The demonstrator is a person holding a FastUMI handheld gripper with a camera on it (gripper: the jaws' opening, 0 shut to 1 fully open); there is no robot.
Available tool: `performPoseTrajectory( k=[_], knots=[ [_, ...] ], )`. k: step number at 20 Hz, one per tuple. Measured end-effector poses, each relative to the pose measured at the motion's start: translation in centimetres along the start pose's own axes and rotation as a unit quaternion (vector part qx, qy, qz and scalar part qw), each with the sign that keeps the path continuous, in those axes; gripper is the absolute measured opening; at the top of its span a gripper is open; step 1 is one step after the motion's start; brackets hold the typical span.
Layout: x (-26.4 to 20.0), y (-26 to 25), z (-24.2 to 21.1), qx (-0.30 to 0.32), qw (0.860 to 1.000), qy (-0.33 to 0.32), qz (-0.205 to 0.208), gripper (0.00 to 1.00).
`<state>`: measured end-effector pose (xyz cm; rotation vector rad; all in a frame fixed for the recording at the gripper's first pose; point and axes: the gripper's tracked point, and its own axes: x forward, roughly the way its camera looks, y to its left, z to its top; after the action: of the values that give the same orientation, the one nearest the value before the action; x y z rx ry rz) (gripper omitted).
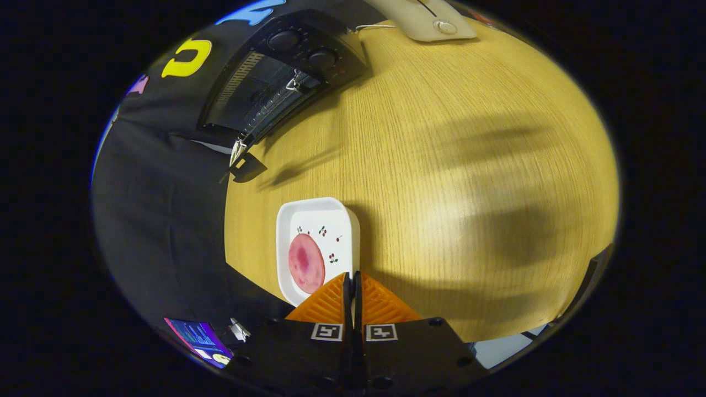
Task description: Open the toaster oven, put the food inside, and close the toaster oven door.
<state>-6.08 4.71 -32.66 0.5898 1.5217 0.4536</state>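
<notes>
My gripper (352, 284) hangs over a wooden table (469, 165), its two fingers pressed together with nothing between them. Just ahead of the fingertips sits a white rectangular dish (317, 212) with small printed sprigs; a round pink slice of food (305, 263) lies in its near half, beside my fingers. Well beyond the dish, at the table's far side against the black cloth wall, the toaster oven (281, 82) stands, two dials on its panel, its glass door looking closed.
</notes>
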Motion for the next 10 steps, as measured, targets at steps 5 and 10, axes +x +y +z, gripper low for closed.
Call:
performPoseTrajectory(
  k=[5, 10],
  knots=[
    [0.0, 0.8, 0.4, 0.045, 0.998, -0.020, 0.047, 0.01],
    [0.2, 1.6, 0.6, 0.068, 0.994, -0.056, 0.064, 0.02]
  ],
)
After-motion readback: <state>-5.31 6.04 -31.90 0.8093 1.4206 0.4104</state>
